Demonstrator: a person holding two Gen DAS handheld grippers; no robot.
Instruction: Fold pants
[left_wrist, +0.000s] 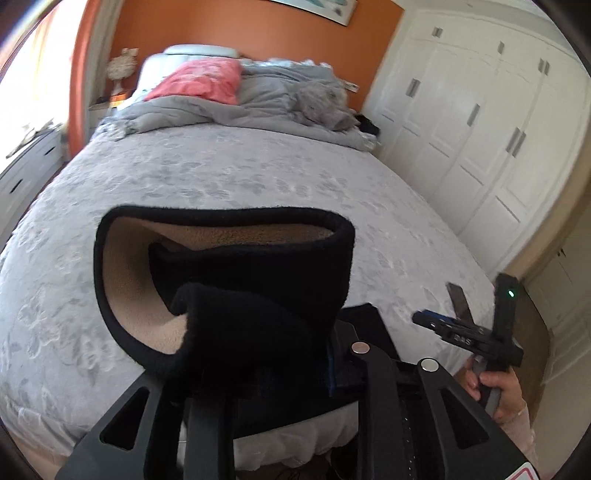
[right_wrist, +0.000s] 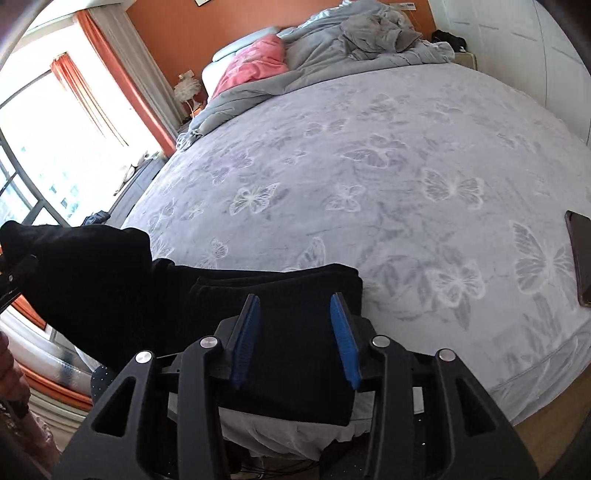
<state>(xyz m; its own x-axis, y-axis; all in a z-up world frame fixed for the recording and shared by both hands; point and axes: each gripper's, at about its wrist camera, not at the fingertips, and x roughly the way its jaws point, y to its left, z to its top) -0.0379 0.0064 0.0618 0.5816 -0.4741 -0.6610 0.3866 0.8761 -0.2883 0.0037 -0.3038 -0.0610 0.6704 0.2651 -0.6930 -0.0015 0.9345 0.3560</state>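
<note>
The right claw (right_wrist: 297, 332) stands open, its two blue pads (right_wrist: 245, 341) apart with nothing pinched between them. Directly beyond and below the pads lies the folded part of the black pants (right_wrist: 295, 284), flat at the near edge of the bed (right_wrist: 369, 166), its layered edges facing the middle of the mattress. The pads hang over that fold; whether they touch the cloth cannot be told.

From the fold the pants run off to the left of the right wrist view, rising off the bed toward the left claw (right_wrist: 11, 275), which shows only as a dark sliver at the picture's edge.

In the left wrist view the left claw (left_wrist: 258, 350) is almost wholly covered by the pants (left_wrist: 221, 280): one end of the garment, its tan fleecy lining turned outward, curls up in front of the lens and hides the fingertips. Cloth lies between the fingers, but whether they are pressing on it cannot be told. To the right of it the right claw (left_wrist: 476, 328) is held by a hand (left_wrist: 498, 391) over the bed's near corner.

Farther out, a dark phone (right_wrist: 580, 258) lies on the butterfly-patterned bedspread, well apart from the pants. At the head of the bed are a rumpled grey duvet (right_wrist: 369, 40) and a pink pillow (right_wrist: 255, 62).
</note>
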